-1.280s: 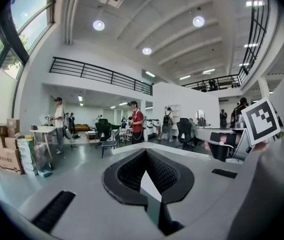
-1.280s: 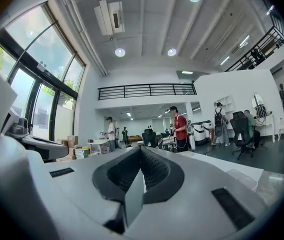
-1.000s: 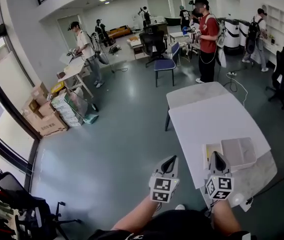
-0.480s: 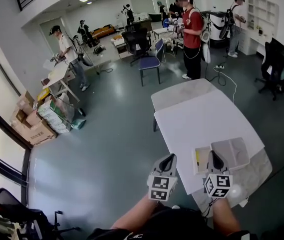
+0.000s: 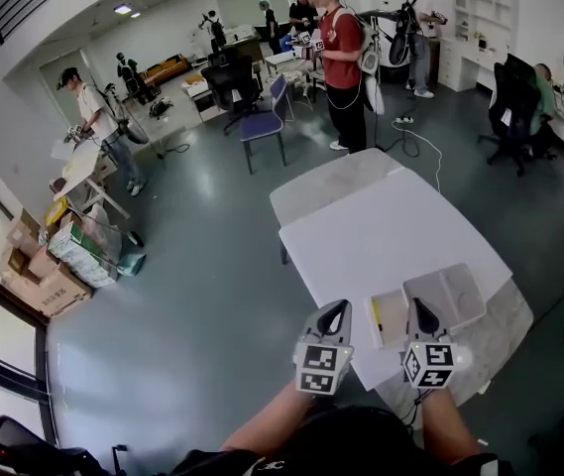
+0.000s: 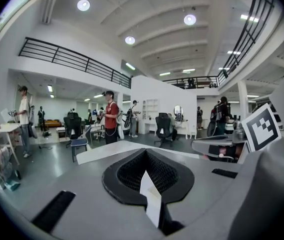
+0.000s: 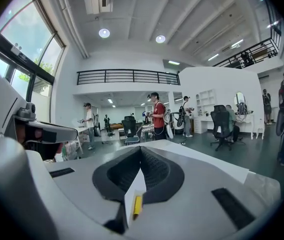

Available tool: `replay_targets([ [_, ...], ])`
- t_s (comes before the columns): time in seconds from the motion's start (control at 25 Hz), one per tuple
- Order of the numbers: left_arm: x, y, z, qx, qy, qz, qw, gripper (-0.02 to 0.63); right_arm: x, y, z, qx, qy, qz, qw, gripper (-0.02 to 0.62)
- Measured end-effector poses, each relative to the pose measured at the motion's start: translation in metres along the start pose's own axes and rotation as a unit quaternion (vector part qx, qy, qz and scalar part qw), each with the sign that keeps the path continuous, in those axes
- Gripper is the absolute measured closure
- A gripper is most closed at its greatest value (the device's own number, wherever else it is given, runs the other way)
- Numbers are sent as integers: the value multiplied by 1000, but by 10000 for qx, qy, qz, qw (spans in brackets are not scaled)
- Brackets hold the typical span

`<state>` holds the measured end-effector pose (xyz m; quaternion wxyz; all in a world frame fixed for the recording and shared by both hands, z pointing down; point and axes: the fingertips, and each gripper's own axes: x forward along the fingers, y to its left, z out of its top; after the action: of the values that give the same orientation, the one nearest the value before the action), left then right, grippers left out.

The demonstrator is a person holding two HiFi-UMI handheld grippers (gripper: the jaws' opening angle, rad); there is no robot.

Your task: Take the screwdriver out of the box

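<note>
The right tool [image 5: 423, 315] covers the middle of the box [image 5: 455, 291], so in the head view the screwdriver [image 5: 376, 315] shows only as a thin yellow strip, too small to tell its tip. In the right gripper view the tool's own body hides all but a sliver of it. The near edge of the bench [image 5: 361, 226] lies partly behind that tool.
</note>
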<state>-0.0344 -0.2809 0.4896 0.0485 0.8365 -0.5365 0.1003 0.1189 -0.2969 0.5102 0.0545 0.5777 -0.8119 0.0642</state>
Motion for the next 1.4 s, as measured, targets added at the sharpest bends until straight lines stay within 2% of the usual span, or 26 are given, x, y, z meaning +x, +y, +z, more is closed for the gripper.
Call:
replay_targets([
  [0.36,65,6,12,83,4,-543,9985,601,31,-17,-14,-200,244,-272,9991,583],
  [0.6,82,3,10,89,54,-823,9966,601,42,-20,-33,-297,590,-435,9969,583],
  [0.76,89,6,9,19,103,-869,9962,600,51,-19,-45,-360,837,-333,9953,581],
  [1.04,91,14,2,-78,187,-812,9965,601,60,-15,-77,-250,1372,-99,9902,522],
  [1.4,80,39,-14,-288,338,-604,9972,600,75,-5,-115,-218,1928,6,9810,520],
])
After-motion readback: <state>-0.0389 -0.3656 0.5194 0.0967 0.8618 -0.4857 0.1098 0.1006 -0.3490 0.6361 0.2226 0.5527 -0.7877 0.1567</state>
